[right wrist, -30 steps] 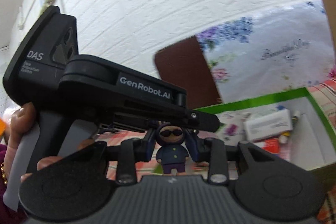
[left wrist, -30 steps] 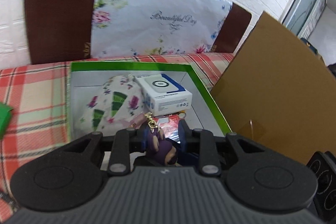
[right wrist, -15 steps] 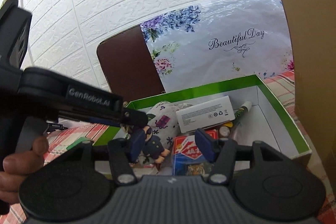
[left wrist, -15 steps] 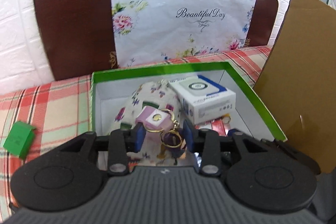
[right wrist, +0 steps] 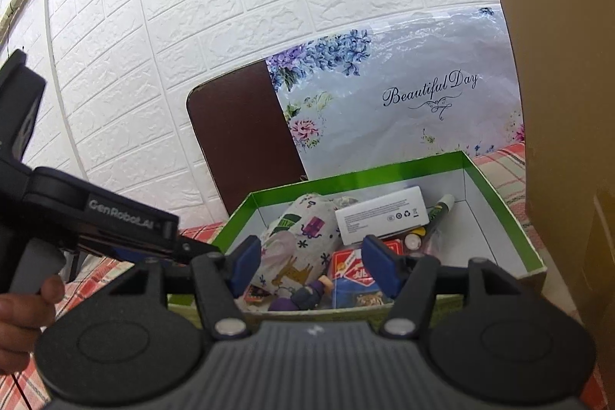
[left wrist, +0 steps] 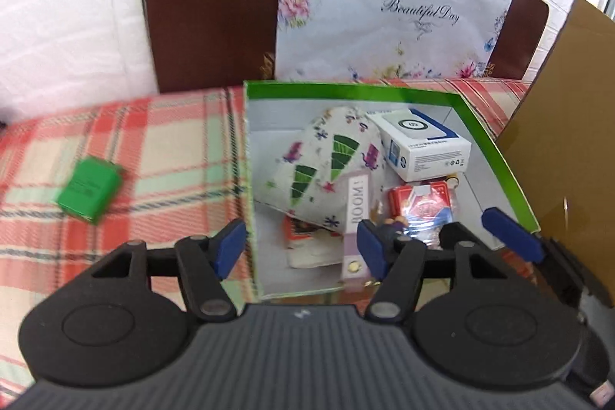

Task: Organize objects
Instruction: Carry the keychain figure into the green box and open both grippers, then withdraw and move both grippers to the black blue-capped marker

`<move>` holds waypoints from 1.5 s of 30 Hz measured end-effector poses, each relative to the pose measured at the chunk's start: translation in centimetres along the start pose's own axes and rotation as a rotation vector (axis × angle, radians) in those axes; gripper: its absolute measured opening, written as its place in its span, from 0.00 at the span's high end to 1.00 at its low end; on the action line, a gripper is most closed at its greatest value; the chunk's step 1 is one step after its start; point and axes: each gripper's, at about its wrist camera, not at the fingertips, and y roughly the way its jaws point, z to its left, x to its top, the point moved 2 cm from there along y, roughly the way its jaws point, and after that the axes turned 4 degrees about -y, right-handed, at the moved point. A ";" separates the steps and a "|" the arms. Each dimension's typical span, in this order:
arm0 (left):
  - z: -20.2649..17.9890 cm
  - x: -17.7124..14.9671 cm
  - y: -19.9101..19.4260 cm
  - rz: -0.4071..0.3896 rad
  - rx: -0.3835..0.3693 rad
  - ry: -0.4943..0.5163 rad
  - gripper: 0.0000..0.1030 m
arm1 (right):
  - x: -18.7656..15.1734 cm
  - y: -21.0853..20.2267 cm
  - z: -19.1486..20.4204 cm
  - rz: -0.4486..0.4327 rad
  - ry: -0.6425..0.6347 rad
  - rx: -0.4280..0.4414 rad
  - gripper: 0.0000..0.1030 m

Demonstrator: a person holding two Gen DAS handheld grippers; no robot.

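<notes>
Left wrist: left gripper point(left wrist: 300, 248) hovering over the box point(left wrist: 496, 150), fingers point(left wrist: 230, 246) apart and opening, clamping nothing. Keyring strap point(left wrist: 355, 214) lying loose on the pouch point(left wrist: 326, 164), figure point(left wrist: 396, 227) resting by the cards point(left wrist: 421, 204). Green pack point(left wrist: 89, 189) waiting on the desk point(left wrist: 173, 148), well apart. Risking a snag on the strap when pulling away.

Right wrist: right gripper point(right wrist: 307, 266) hanging at the box's near wall, fingers point(right wrist: 378, 266) apart, opening, empty. Crowding the left gripper point(right wrist: 127, 229); risking a bump or tipping the box.
</notes>
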 end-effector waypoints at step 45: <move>4.7 -9.4 -7.1 -0.082 0.129 0.012 0.30 | -2.7 -2.9 6.7 0.168 -0.012 0.000 0.35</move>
